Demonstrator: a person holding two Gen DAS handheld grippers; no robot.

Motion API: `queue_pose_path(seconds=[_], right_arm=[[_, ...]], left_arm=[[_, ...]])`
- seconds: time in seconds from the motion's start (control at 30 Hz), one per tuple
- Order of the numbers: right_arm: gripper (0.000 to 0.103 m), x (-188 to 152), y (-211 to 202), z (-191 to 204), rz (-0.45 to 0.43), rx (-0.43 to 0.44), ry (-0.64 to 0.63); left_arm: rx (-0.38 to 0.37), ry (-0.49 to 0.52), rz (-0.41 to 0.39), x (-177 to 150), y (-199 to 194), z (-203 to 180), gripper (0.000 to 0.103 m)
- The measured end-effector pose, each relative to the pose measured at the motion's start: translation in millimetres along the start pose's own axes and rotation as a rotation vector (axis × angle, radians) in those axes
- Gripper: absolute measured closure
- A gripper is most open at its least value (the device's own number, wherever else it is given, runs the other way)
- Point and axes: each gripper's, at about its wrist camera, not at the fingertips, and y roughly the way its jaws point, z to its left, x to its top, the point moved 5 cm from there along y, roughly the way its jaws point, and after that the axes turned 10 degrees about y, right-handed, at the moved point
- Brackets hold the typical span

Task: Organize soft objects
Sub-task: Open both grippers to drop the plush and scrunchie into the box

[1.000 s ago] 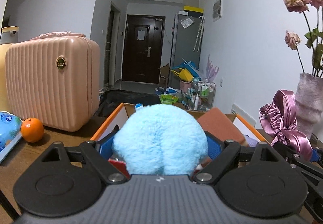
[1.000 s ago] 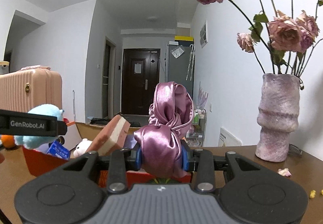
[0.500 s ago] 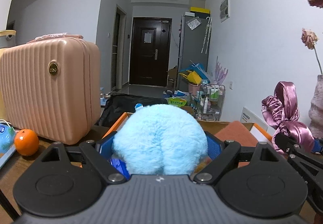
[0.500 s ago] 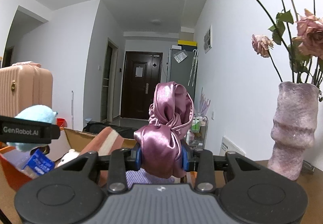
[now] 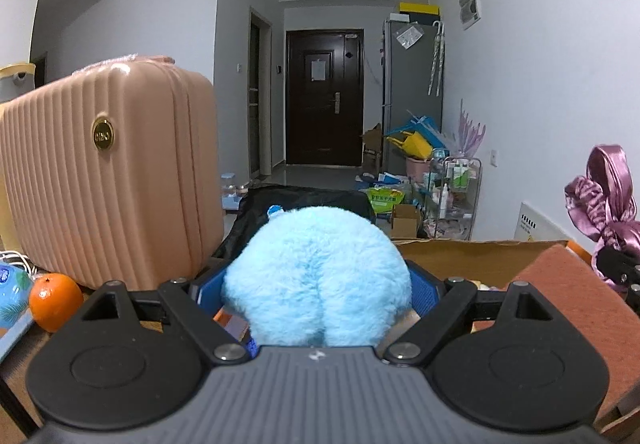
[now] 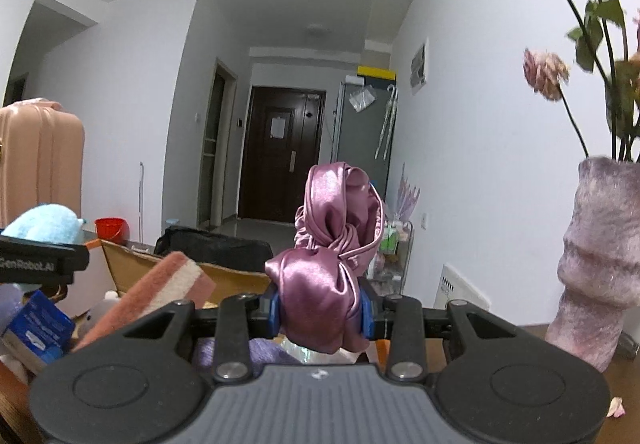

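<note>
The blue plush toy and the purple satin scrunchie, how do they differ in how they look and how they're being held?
The blue plush toy is fluffy, round and matte; the purple satin scrunchie is smooth, shiny and knotted. The plush fills the left gripper, whose jaws stand wide around it; the scrunchie is pinched in the right gripper, jaws nearly closed, and sticks up well above them. Both are soft things gripped over the cardboard box.

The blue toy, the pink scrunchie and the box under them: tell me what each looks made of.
Blue toy: plush, long fluffy synthetic-looking fur with a matte, fuzzy outline.
Pink scrunchie: satin-like fabric, glossy, with bright highlights along its gathered folds; the fibre cannot be told.
Box: cardboard by its plain brown matte inner wall and thin flap edge, with an orange printed outside.
</note>
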Motion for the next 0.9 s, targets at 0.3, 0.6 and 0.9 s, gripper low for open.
queue_pose_path(seconds=[0.3, 0.6, 0.9], right_arm=[[0.022, -0.7, -3.9, -6.0, -0.02, -0.012, 0.026], [0.0, -0.2, -11.0, -11.3, -0.045, -0.03, 0.06], [0.0, -0.9, -25.2, -10.8, -0.064, -0.03, 0.077]], left_arm=[[0.002, -0.008, -0.009, -1.2, -0.4, 4.1, 0.0], [0.026, -0.026, 0.008, -3.0, 0.9, 6.2, 0.0], [0.045, -0.043, -0.004, -3.3, -5.7, 10.9, 0.0]])
